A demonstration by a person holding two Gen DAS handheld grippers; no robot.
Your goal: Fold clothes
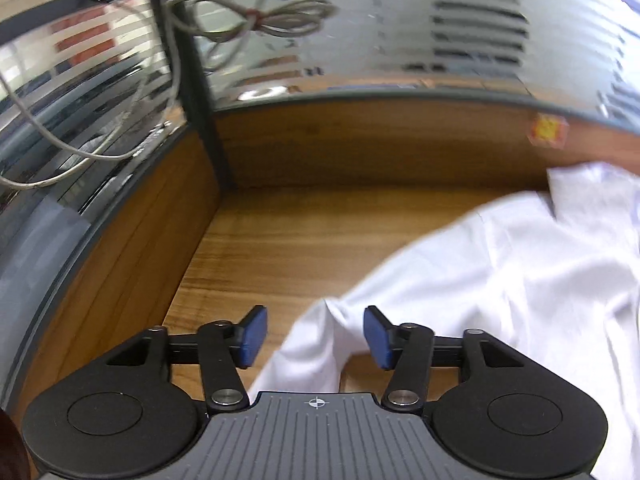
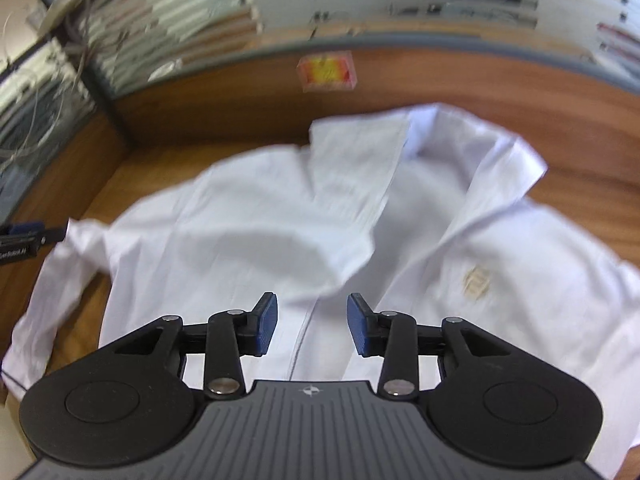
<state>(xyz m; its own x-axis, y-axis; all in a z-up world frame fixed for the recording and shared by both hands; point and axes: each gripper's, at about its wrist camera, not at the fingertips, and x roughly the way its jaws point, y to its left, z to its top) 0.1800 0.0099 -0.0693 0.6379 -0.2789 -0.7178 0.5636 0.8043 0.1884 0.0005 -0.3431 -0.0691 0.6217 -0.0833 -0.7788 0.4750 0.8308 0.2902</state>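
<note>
A white collared shirt (image 2: pixel 256 216) lies front side up on a wooden desk (image 1: pixel 280 248), its collar (image 2: pixel 460 148) toward the far wall and a small beige emblem (image 2: pixel 477 279) on the chest. My right gripper (image 2: pixel 313 325) hovers open above the shirt's front placket, with nothing between its blue pads. My left gripper (image 1: pixel 315 336) is open over the shirt's left sleeve (image 1: pixel 316 344), whose cuff end lies under the gap. In the right wrist view the left gripper (image 2: pixel 28 236) shows at the left edge beside that sleeve (image 2: pixel 52 288).
Wooden partition walls (image 1: pixel 360 144) with frosted glass above enclose the desk at the back and left. A red and yellow sticker (image 2: pixel 327 71) is on the back wall. Grey cables (image 1: pixel 256 20) hang by the corner post. Bare desk lies left of the shirt.
</note>
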